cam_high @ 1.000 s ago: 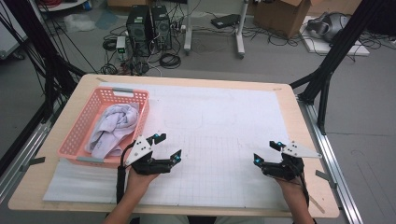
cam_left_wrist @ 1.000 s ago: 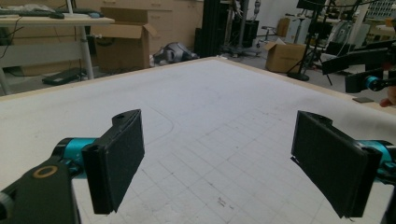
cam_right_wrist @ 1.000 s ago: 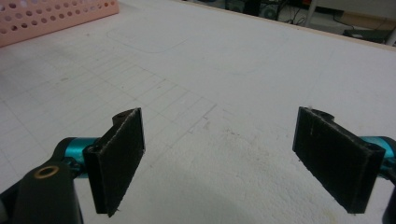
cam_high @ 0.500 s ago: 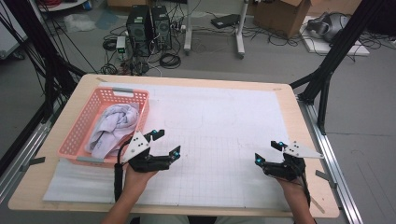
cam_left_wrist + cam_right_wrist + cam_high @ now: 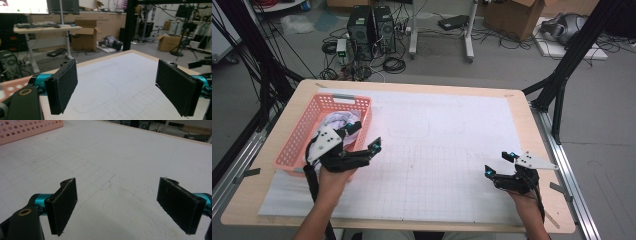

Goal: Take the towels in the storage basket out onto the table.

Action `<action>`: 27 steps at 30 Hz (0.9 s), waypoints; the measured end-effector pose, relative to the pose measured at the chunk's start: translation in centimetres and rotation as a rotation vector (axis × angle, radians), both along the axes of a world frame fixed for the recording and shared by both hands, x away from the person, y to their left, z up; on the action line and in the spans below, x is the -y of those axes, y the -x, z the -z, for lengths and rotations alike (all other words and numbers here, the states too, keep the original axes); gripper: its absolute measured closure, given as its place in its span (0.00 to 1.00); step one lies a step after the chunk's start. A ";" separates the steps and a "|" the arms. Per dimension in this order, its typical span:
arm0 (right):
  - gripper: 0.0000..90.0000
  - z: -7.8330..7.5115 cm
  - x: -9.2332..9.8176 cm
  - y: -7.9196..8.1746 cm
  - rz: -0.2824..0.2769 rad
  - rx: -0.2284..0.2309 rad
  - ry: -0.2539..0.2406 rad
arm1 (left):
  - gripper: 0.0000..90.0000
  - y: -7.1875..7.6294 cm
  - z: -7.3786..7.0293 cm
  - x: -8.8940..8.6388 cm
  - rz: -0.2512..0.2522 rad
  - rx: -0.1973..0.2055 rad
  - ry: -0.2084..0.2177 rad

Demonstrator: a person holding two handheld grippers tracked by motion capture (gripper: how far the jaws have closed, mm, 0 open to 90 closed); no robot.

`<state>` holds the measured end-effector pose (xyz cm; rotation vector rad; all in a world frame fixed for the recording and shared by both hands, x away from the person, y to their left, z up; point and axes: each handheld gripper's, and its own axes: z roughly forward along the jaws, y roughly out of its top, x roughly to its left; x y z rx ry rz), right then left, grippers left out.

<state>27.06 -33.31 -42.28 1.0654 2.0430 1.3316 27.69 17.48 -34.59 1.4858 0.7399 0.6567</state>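
High view: left gripper at lower left of frame, raised beside the near right corner of the pink basket; right gripper at lower right, low over the white gridded mat.
Left gripper state: jaws spread wide, nothing between them; in the left gripper view, pointing across the mat toward the far table edge.
Right gripper state: jaws wide apart and empty, bare mat between them in the right gripper view.
Cloth location: white cloth inside the basket, left-centre of frame, partly hidden behind the left gripper.
Cloth look: crumpled and bunched, pale with faint grey folds; soft, probably limp when lifted.
Progress: seemingly at the start; cloth not yet grasped or lifted, mat bare.
Remaining: likely reach into the basket, pinch the cloth, carry it to the mat.
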 end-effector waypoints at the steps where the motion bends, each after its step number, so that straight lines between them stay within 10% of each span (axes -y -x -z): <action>1: 0.17 0.0 0.0 0.0 0.000 -0.002 0.001 | 0.20 -0.1 -0.3 -0.5 -0.010 0.001 -0.001; 15: 0.17 0.1 0.0 -0.2 0.001 -0.010 0.010 | 0.18 -2.6 -2.0 -6.5 -0.141 -0.063 -0.073; 27: 0.18 0.2 -0.1 -0.2 -0.002 -0.021 0.013 | 0.18 -7.3 1.2 -9.3 -0.237 -0.327 -0.221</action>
